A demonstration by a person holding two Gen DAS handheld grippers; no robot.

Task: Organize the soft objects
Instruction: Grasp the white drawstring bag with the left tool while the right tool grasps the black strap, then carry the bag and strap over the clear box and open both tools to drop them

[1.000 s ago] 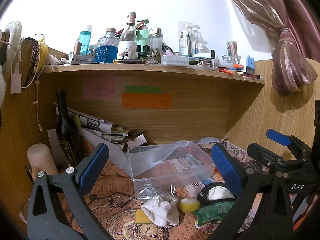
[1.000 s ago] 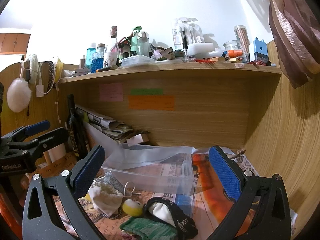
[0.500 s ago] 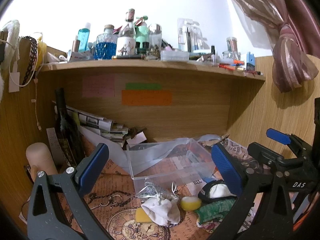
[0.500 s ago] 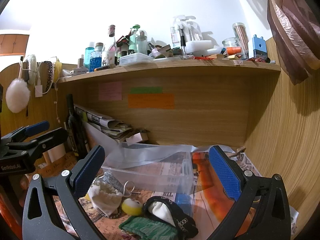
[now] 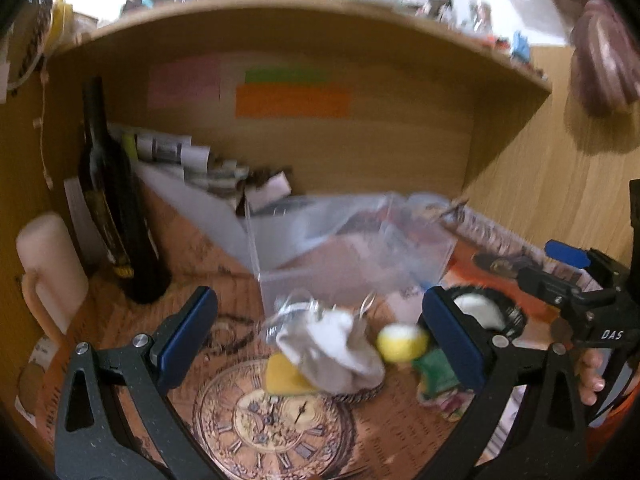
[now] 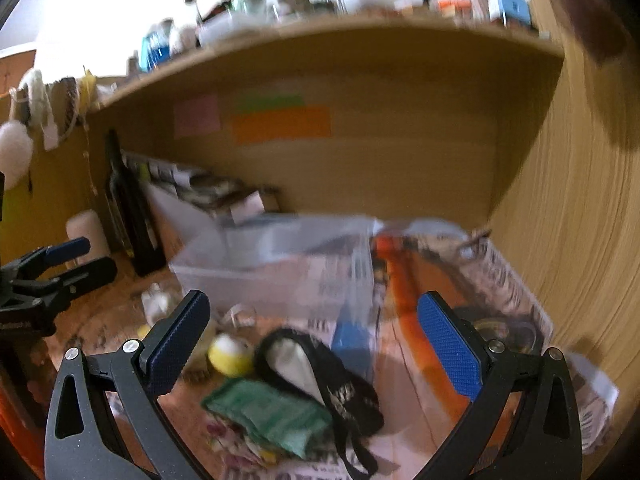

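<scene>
Descending toward the soft items, both cameras now show blurred frames set lower and nearer than half a second ago, which suggests a first pick is being lined up; nothing has yet gone into the clear box.

Left wrist view: the left gripper (image 5: 318, 334) has its fingers spread wide and empty, framing the white drawstring pouch (image 5: 334, 350), which lies over a yellow sponge (image 5: 286, 378) near the front. Just right of the pouch sits a yellow ball (image 5: 400, 342), with a green cloth (image 5: 436, 372) beside it. The clear box (image 5: 352, 256) stands just behind them, empty so far as the blur allows. The right gripper enters at the far right.

Right wrist view: the right gripper (image 6: 314, 344) is likewise spread and holds nothing; between its fingers lie a black-and-white pouch (image 6: 316, 372) and the green cloth (image 6: 266, 414).

Surface and room: the bench (image 5: 280, 432) wears a printed covering with a clock-face motif, and newspaper (image 6: 516, 304) lies to the right. A dark bottle (image 5: 112, 208) stands far left. The wooden back panel carries coloured notes (image 6: 280, 124); an upper shelf (image 6: 360, 32) is crowded with bottles.
</scene>
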